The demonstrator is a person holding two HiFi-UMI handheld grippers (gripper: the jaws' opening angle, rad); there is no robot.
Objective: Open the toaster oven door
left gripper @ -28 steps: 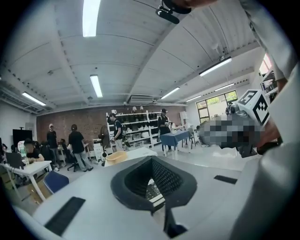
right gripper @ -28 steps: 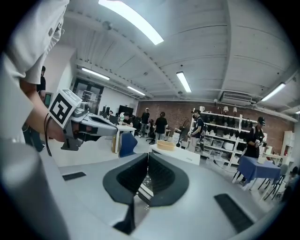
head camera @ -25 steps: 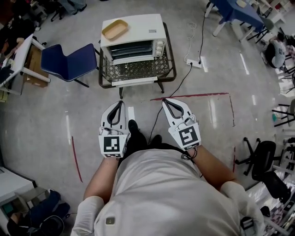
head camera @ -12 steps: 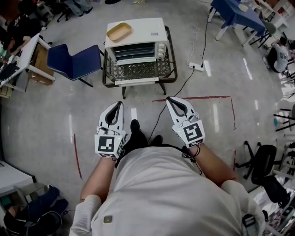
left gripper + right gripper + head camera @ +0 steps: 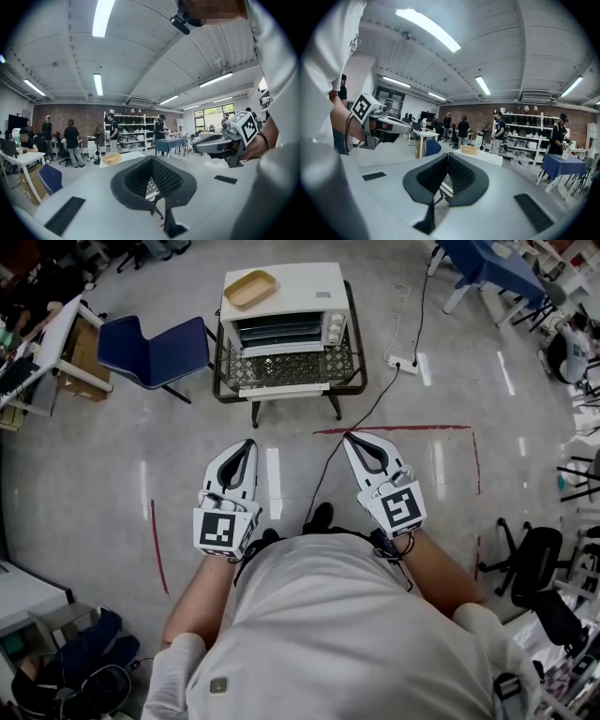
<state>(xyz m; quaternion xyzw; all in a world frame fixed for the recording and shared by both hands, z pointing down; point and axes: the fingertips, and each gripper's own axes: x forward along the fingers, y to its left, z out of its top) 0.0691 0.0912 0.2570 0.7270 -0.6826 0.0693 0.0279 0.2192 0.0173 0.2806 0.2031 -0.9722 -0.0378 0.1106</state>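
A white toaster oven stands on a low wire-mesh stand at the top of the head view, its glass door facing me and closed. A tan tray lies on its roof. My left gripper and right gripper hang side by side over the floor in front of the person, well short of the oven, both shut and empty. In the left gripper view the left gripper points toward the oven's top and tray. The right gripper shows the tray beyond its shut jaws.
A blue chair stands left of the stand, beside a white table. A power strip with a black cable runs across the floor. Red tape lines mark the floor. Office chairs sit at right. People stand by shelves.
The view has shifted: the oven and stand sit slightly higher and further right in the frame. Both grippers stay shut and level in front of the person.
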